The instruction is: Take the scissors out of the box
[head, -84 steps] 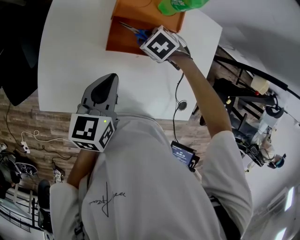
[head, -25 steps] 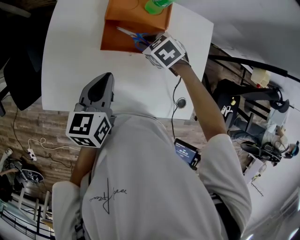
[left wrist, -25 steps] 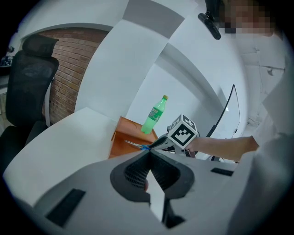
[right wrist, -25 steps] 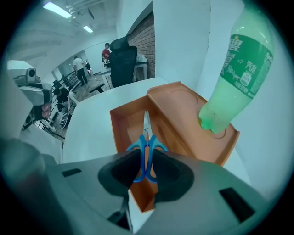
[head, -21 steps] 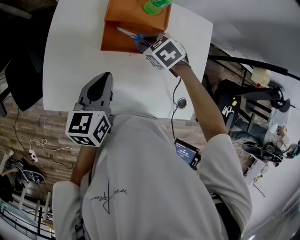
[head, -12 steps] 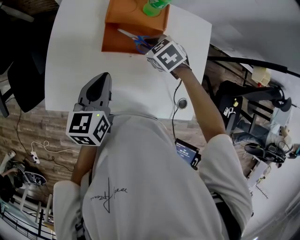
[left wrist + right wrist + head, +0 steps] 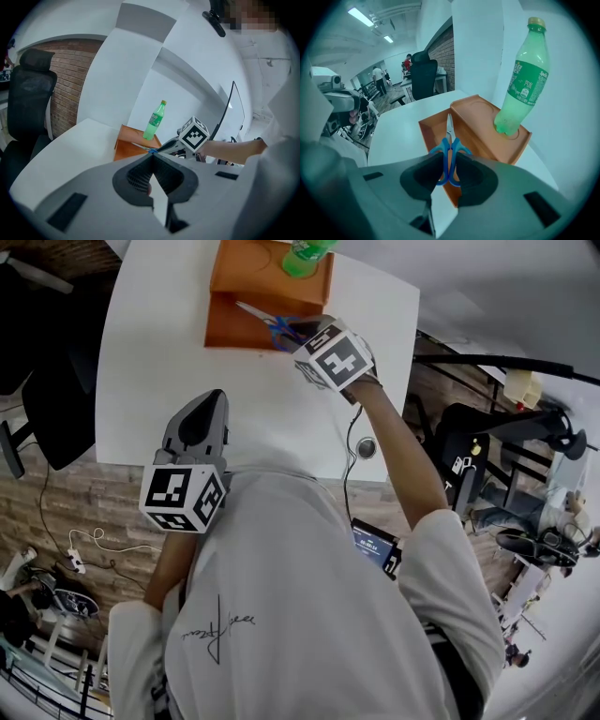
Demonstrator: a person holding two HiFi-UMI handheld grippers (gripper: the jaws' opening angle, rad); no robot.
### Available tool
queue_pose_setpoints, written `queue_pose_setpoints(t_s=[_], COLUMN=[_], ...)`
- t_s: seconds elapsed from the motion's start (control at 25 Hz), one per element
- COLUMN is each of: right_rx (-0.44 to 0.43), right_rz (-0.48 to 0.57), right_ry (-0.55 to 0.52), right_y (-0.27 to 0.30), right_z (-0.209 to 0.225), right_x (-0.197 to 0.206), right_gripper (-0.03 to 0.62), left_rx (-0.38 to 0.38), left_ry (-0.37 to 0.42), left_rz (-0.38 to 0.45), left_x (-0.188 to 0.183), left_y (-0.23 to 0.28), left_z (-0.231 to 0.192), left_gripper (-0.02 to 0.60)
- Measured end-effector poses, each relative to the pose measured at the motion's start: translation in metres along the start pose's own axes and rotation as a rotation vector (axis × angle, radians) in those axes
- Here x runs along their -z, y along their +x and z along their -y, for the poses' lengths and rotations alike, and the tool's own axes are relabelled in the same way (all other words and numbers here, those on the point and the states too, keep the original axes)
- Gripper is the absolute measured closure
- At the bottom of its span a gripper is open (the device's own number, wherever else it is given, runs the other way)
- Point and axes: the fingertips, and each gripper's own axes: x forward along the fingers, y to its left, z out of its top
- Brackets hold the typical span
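Writing first, head view: shirt [image 7: 281, 615] back carries a scrawled signature print, not readable. Each gripper's cube [image 7: 335, 357] shows b/w square markers. White table [image 7: 169, 352] w/ rounded corners, brick-look floor [image 7: 47, 512] below, black chair [image 7: 56, 409] at pic left. Orange box [image 7: 239, 334] sits at table's far side, green bottle [image 7: 305, 254] on it. Scissors [image 7: 267, 320] are over box's open part. Long axis slants across pic, blade tip to upper left, blue handles lower right at R gripper [image 7: 300, 332]. L gripper [image 7: 208, 401] is over table's near edge, well apart from box.

L gripper view: L gripper [image 7: 152, 161] jaws meet tip to tip, nothing between. Beyond are box [image 7: 126, 147] and bottle [image 7: 154, 121], label print too small to read. Brick wall [image 7: 70, 89] and chair [image 7: 28, 103] at left, white walls elsewhere.

R gripper view: R gripper [image 7: 449, 165] jaws part closed, clamped on scissors [image 7: 446, 144] at the blue handles. Blades together, pointing straight away from camera along the open compartment, tip toward its far end. Can't tell if they're lifted clear of box floor. Bottle [image 7: 520, 79] stands upright in a round recess on box [image 7: 487, 126] raised top. Label has white Chinese chars + a Latin word starting "Sp", rest unclear. Bkgd: open office, ceiling strip lights, chair [image 7: 424, 75], people far off.
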Motion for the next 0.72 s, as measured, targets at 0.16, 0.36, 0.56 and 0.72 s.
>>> queue_pose_setpoints(t_s=[0.16,0.36,0.56,0.72], right_rx=[0.006,0.013,0.019,0.022], right_rz=[0.022,0.050,0.084,0.109], right_ry=[0.015,0.032,0.055,0.062], right_y=[-0.006,-0.013,-0.022,-0.028], right_z=[-0.001,-0.002,-0.003,-0.006], right_x=[0.001,0.002,0.002,0.000], right_gripper=[0.499,0.497,0.499,0.499], left_rx=[0.000,0.001,0.000,-0.002], left_ry=[0.011,0.023,0.023,0.022], left_rz=[0.008,0.013,0.017,0.016], left_x=[-0.003,-0.005,-0.004,-0.001], left_y=[-0.002,-0.002,-0.004,-0.006], left_z=[0.003,0.008,0.014,0.018], left_gripper=[0.574,0.574,0.574,0.574])
